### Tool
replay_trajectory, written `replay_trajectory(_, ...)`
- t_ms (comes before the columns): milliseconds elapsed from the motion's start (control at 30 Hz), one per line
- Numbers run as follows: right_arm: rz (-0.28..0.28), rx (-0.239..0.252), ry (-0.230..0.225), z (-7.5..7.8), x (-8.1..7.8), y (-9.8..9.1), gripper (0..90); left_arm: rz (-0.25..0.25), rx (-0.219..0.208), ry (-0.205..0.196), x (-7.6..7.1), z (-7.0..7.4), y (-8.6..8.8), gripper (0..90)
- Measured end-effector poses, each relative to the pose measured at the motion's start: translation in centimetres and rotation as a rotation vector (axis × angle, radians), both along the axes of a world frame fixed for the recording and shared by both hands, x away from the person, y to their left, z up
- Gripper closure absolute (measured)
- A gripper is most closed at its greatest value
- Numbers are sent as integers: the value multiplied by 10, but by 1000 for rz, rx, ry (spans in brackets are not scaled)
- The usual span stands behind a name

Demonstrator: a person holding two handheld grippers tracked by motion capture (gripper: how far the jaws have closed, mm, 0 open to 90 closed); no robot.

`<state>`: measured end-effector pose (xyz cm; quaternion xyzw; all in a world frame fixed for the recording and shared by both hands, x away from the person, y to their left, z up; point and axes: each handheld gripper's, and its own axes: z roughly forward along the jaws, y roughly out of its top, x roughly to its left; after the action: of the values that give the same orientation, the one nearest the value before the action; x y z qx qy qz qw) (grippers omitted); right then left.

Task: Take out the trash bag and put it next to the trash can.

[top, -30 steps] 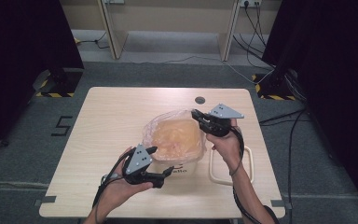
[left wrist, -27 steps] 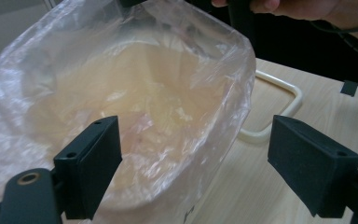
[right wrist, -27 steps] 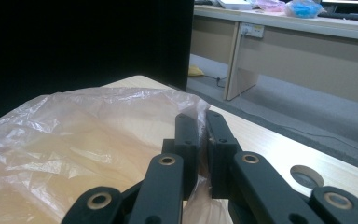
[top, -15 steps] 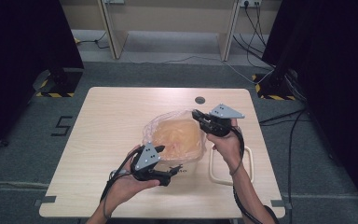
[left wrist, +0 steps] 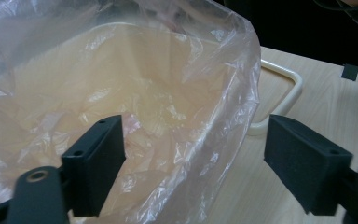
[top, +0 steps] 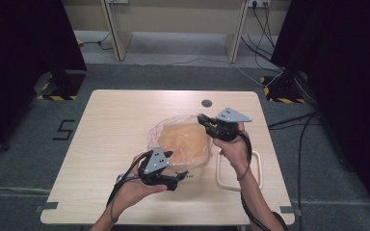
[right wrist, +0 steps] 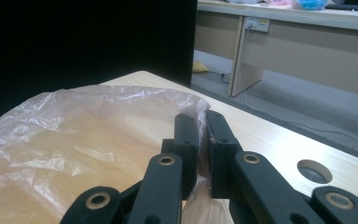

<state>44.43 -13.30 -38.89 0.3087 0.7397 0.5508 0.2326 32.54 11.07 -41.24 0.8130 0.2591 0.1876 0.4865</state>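
Wood table (top: 115,125), floor mark "5" (top: 63,130) | R claw (right wrist: 199,140) pinching plastic bag (top: 183,139) | L claw (left wrist: 191,158) wide open, empty

Each black tool (top: 180,176) carries brass rivets and a grey triangular plate (top: 156,160).

1. The table (top: 106,144) is bare wood across its left half and along the far edge, so a hand could pass freely there.
2. The plastic bag (top: 183,139), lining a cream bin, fills the middle and stands up as the main obstacle.
3. The right gripper (top: 203,119) is closed on the bag's far right rim, blocking approach from that corner.
4. The left gripper (top: 182,174) sits at the bag's near edge with its jaws wide apart, one jaw over the bag, one outside it.
5. A cream handle (top: 236,171) lies flat on the table to the right of the bag, under the right forearm.
6. A round hole (top: 206,103) sits in the tabletop near the far edge.
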Motion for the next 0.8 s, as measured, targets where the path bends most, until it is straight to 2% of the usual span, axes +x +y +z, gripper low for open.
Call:
replay_trajectory(67,0,0,-4,1,-1,0,853,-1,8,-6,0,-1,1,282)
replay_trajectory(200,-3,2,-23,4,-2,-1,854,-6,4,4,0,-2,2,430)
replay_trajectory(233,-3,2,-28,6,-3,-1,854,-11,11,-6,-1,-3,2,430)
replay_trajectory(267,-2,2,-39,9,-5,-1,854,-13,18,-16,-1,-3,3,495)
replay_trajectory(367,-1,8,-43,11,-6,-1,854,-29,31,-40,-3,-2,4,566)
replay_trajectory(467,1,8,-46,11,-7,-1,854,-31,28,-41,-3,0,5,636)
replay_trajectory(667,-2,18,-54,13,-8,-2,854,-46,-20,-47,-6,8,10,768)
replay_trajectory(733,-2,27,-64,14,-9,-2,854,-75,-93,-17,-7,11,12,799)
replay_trajectory(767,1,31,-66,14,-9,-2,854,-88,-117,-9,-7,12,13,815)
replay_trajectory(800,1,30,-64,14,-10,-1,854,-89,-115,-12,-8,13,14,828)
